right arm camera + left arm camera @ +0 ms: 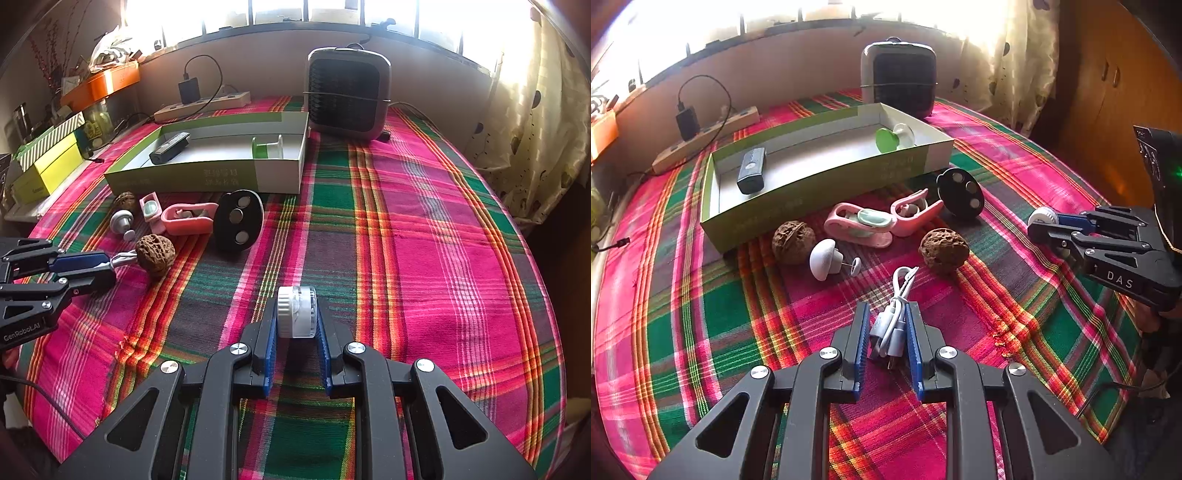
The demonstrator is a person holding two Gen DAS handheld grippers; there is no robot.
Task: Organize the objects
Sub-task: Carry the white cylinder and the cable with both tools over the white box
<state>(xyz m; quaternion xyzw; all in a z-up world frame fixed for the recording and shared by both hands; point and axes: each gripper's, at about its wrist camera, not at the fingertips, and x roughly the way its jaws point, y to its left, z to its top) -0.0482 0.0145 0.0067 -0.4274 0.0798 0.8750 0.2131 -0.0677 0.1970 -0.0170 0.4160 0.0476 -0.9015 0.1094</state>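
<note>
Between the blue pads of your left gripper [886, 334] lies the white cable [892, 317], coiled in a loose bundle on the cloth [738, 332]. The fingers stand narrow and press the bundle from both sides, so you hold it, but its far loop sticks out past the tips toward the box [820, 192].

Your right gripper [295, 325] is closed on the small jar [297, 312], with the white cap to the left, well in front of the box and to its right.

The step in hand looks like carrying both things to the box. Lift the cable slowly and straight up first, because a loose coil can slip or unwind. Keep it clear of the nut [943, 251], which lies just in front of the box and near the loop. The clips [879, 219], the peg [825, 260] and the black disc [960, 192] also lie just before the box wall, so pass above them. Inside the box, the free floor between the black stick [751, 170] and the green spool [892, 138] seems the best place. Lower there before you let go.
</note>
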